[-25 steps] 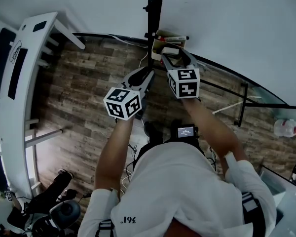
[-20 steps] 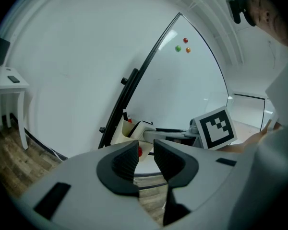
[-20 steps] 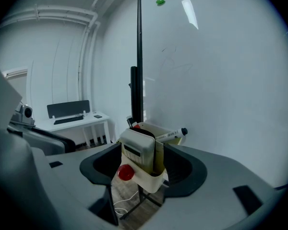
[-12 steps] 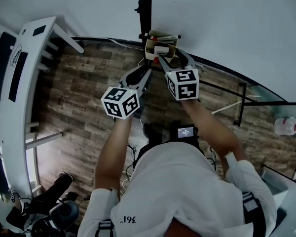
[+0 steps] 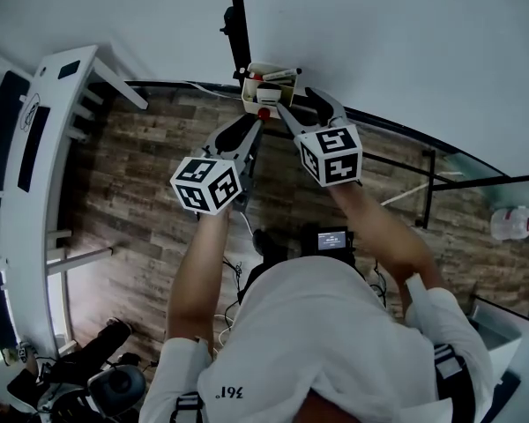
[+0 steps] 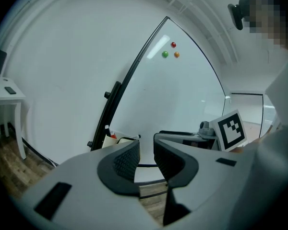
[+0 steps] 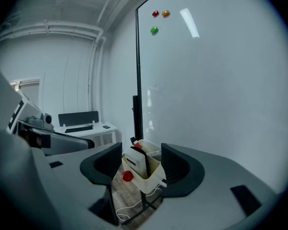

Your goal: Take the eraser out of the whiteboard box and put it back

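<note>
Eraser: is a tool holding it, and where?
Nothing is held. The right tool is open near the eraser, which sits in the box. The left tool is empty.

Eraser (image 7: pixel 137 161): lower half sunk behind the whiteboard box (image 7: pixel 152 180) wall, just ahead of the right gripper (image 7: pixel 141 157).
Box again, left gripper (image 6: pixel 146 151) side: mostly hidden behind its left jaw, only the top edge peeking out.
Box contents, head view: too small to tell.
</note>
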Motion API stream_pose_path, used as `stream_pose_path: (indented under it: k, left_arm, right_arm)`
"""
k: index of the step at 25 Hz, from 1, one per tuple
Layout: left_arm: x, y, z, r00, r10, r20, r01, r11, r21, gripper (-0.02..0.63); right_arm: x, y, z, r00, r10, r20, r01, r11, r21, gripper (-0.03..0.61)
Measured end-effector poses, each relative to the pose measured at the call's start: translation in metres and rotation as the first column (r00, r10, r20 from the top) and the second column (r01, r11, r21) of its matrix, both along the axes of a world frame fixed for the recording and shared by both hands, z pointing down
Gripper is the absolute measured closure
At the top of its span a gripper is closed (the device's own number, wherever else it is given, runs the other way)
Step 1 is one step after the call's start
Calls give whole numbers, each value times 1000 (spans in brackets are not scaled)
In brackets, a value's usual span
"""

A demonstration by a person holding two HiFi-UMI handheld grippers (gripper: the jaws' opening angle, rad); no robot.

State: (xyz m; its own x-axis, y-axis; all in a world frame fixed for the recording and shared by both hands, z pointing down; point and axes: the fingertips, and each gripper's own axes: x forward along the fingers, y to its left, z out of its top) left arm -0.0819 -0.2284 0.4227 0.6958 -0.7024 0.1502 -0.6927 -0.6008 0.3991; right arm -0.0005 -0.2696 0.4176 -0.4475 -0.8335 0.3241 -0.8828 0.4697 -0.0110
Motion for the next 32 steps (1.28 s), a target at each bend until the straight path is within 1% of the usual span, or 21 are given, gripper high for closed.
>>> stream_pose_path:
  k: [3, 8, 13, 16, 21, 26, 32]
  left_arm:
    - [9, 7, -12, 1000, -1, 6, 1, 1000, 19, 520]
    - [21, 18, -31, 1000, -7, 12, 6, 999, 53, 520]
    - [29, 33, -48, 999, -22, 25, 20, 997, 71, 520]
    - [32, 40, -55, 999, -30, 31, 27, 997, 74, 520]
    - [39, 53, -69, 999, -39, 28, 36, 994, 103, 520]
    - [43, 67, -75, 999, -45, 20, 43, 993, 114, 520]
    - [39, 80, -83, 998, -60, 5, 59, 990, 131, 520]
  right_arm:
    - [6, 12, -14, 999, -41, 23, 40, 999, 19, 324]
    - [17, 28, -36, 995, -87, 44, 85, 995, 60, 387]
    - [29, 44, -58, 990, -122, 68, 115, 989, 90, 416]
    - [36, 53, -69, 987, -136, 83, 127, 986, 108, 442]
    - [50, 65, -86, 983, -159, 95, 145, 980, 139, 482]
    - [63, 78, -95, 982, -165, 96, 149, 977, 155, 505]
    - [81, 90, -109, 978, -160, 133, 136, 976, 173, 518]
